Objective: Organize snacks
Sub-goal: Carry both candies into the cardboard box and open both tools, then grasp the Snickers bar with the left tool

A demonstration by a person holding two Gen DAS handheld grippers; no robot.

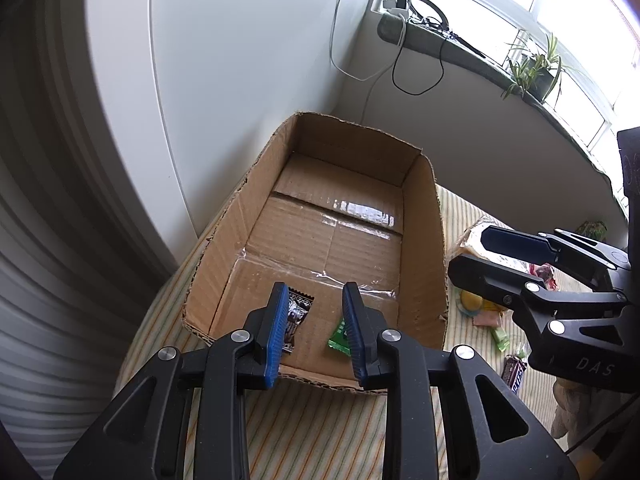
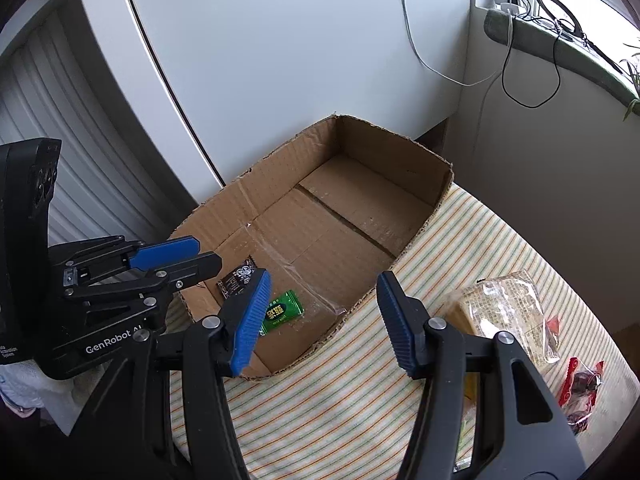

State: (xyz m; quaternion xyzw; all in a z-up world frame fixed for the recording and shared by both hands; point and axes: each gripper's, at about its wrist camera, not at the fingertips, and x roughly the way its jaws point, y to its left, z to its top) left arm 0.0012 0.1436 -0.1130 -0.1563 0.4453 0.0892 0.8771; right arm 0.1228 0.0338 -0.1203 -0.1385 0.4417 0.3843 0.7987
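Note:
An open cardboard box (image 1: 424,240) (image 2: 420,184) stands on a striped cloth. Inside, near its front wall, lie a dark brown snack packet (image 1: 298,312) (image 2: 236,280) and a green packet (image 1: 338,334) (image 2: 282,312). My left gripper (image 1: 314,316) is open and empty over the box's front edge, above the two packets. My right gripper (image 2: 324,320) is open and empty over the box's near right corner; it shows in the left wrist view (image 1: 476,256) to the right of the box. More snacks lie right of the box: a clear-wrapped cracker pack (image 2: 508,312), a red-wrapped sweet (image 2: 580,384) and a Snickers bar (image 1: 514,374).
The striped cloth (image 2: 360,400) covers the table. A white cabinet (image 2: 280,60) and a ribbed shutter (image 1: 36,280) stand behind and left of the box. A windowsill with cables and plants (image 1: 532,68) runs at the back right. Small yellow and green sweets (image 1: 480,304) lie beside the box.

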